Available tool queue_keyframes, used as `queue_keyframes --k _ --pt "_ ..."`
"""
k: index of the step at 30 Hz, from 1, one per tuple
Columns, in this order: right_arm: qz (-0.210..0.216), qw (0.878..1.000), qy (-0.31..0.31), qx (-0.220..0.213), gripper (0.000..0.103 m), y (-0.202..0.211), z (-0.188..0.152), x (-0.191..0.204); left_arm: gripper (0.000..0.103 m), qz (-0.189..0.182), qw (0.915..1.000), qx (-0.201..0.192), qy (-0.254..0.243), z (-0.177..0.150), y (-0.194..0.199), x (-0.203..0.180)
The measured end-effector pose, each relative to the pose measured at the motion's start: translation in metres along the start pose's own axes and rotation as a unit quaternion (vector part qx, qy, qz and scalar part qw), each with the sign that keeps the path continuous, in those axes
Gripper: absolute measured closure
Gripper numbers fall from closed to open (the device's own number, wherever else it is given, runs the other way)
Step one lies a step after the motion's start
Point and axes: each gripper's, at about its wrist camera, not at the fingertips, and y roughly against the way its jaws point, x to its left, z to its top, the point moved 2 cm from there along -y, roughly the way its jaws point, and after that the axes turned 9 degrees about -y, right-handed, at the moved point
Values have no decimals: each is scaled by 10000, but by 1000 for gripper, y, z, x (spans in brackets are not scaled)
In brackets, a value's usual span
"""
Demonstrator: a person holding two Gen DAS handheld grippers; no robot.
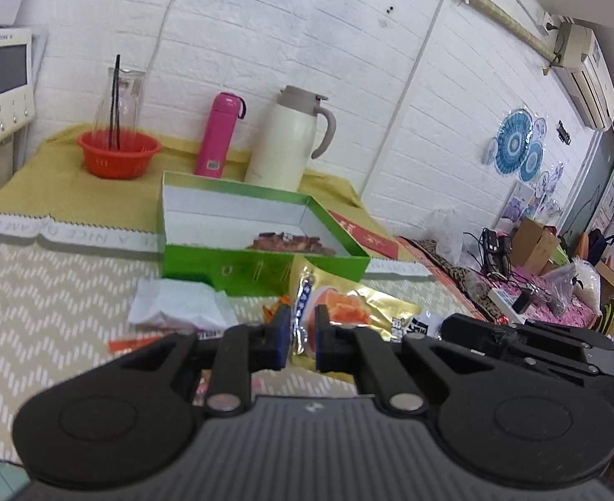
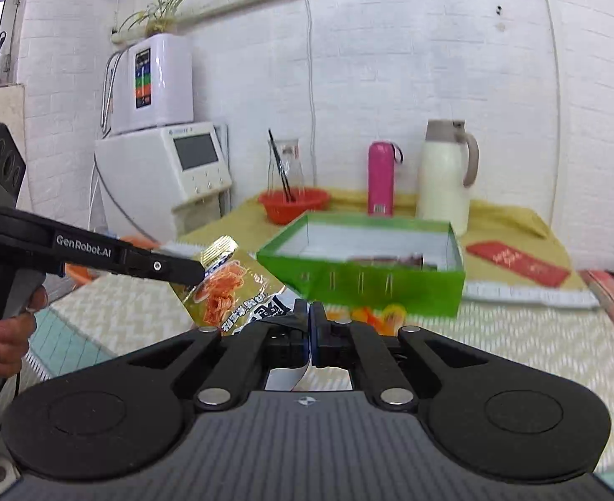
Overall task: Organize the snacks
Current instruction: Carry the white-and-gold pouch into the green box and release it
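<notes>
A gold snack packet [image 2: 232,288] with an orange food picture is held in the air between both grippers. My left gripper [image 1: 300,334] is shut on one edge of the gold snack packet [image 1: 348,313]. My right gripper [image 2: 309,325] is shut on the packet's black-and-white end. The left gripper also shows in the right wrist view [image 2: 181,269], clamped on the packet from the left. An open green box [image 1: 265,267] with white inside walls sits just beyond and holds a dark brown snack [image 1: 290,242]. The box also shows in the right wrist view [image 2: 365,279].
A white packet [image 1: 181,304] and orange wrappers [image 2: 374,315] lie on the zigzag cloth before the box. An orange basket [image 1: 117,152], pink bottle [image 1: 219,135] and cream jug [image 1: 290,137] stand at the back. A red envelope [image 2: 516,263] lies right of the box.
</notes>
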Motion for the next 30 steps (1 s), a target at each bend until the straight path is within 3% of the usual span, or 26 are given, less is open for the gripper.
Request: queue_keyframes --k 12,26,27,29,30 --pt "19 9998 56 -166 100 -97 58 -29 103 389 9989 28 258 65 -89 56" --pt "-124 9988 -350 316 99 -203 49 -73 103 628 9948 512 619 71 -180 112" --pt "-141 9987 -362 335 98 -207 48 -75 103 643 9946 515 624 70 -183 114" --pt "-113 9989 -280 369 79 -212 44 -77 97 658 9948 479 619 70 -183 115" --pt "-103 9990 -183 390 68 -213 42 -77 76 677 9950 414 604 70 -181 115"
